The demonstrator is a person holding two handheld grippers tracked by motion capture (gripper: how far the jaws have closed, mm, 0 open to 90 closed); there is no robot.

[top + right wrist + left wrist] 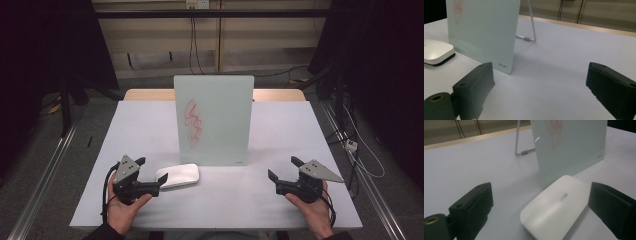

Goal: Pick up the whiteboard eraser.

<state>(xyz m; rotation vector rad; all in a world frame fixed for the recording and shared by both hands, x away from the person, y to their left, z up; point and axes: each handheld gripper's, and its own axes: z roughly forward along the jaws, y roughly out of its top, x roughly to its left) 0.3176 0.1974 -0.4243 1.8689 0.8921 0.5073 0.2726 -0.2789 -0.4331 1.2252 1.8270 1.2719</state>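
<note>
Pale worktop (280, 200), wide and bare between and ahead of both sets of jaws, near edge just behind the hands. Upright glass board (214, 120) with red scribble beyond the jaws, propped on a wire stand (532, 22); top cut off in both gripper views. White eraser (554, 206) lying flat between the left gripper (151, 171) jaws, spread wide, not pressing. Right gripper (282, 168) jaws apart, nothing between. Eraser lettering blurred.
</note>
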